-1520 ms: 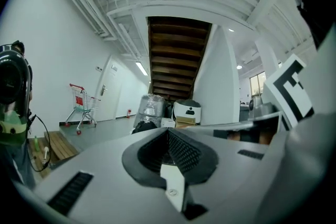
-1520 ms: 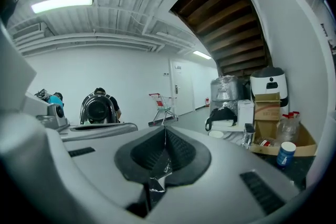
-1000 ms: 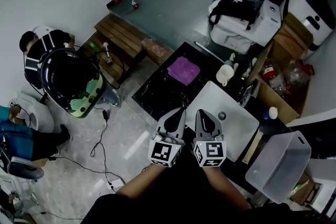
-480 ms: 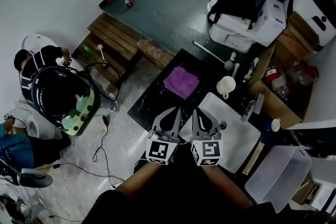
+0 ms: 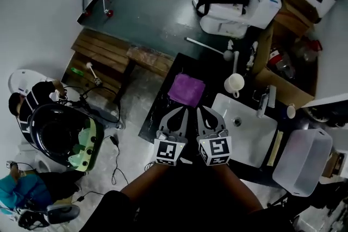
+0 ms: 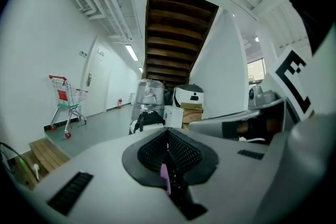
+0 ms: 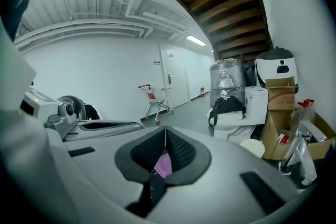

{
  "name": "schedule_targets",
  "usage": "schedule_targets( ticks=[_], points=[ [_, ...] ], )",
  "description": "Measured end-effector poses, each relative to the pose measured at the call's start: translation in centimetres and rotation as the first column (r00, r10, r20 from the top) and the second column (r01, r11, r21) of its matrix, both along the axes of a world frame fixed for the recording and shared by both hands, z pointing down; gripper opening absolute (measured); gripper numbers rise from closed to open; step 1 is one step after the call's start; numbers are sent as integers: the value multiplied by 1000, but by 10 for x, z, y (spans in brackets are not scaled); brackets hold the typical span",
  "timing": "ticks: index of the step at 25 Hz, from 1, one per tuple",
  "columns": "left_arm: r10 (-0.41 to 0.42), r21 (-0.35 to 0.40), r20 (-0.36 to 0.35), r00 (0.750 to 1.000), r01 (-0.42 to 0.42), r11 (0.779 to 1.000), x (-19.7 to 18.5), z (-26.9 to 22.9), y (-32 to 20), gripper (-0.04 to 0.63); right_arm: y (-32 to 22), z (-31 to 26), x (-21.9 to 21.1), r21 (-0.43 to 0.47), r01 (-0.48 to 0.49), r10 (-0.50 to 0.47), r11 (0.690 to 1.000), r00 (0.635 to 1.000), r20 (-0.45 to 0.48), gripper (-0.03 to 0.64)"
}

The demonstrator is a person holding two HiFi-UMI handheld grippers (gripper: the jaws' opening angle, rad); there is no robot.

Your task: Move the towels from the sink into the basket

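Left gripper point(image 5: 182, 111), right gripper point(image 5: 202, 110): seemingly closed

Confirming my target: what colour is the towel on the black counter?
Purple towel, clearest in head view.

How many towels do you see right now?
1. A purple towel lies on the dark counter, just left of the white sink. The sink looks empty; the inside of the plastic bin is unclear, so one may be hidden.

Hand-held gripper point(image 6: 168, 136) jaws together, red cart point(image 6: 67, 105) beyond.
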State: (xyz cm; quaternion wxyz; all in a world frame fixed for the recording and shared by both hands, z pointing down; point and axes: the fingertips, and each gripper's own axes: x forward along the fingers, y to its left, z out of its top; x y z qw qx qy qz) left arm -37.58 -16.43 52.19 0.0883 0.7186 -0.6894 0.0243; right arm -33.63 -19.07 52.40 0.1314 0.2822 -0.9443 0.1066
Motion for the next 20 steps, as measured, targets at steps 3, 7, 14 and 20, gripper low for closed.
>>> schedule_targets(
  ticks=[3, 7, 14, 20],
  points=[
    [27, 11, 4, 1000, -27, 1000, -14, 0, -6, 14, -7, 3, -12, -21, -56, 56, 998, 998, 5, 20],
    [55, 11, -26, 998, -54, 998, -30, 10, -12, 14, -18, 11, -23, -65, -112, 113, 992, 994, 10, 20],
    [89, 16, -47, 995, -89, 996, -47, 24, -28, 14, -36, 60, -38, -90, -149, 139, 985, 985, -105, 21],
    [100, -14, -68, 993, -101, 995, -68, 38, -32, 14, -57, 126, -60, -134, -127, 103, 983, 979, -176, 78]
  ],
)
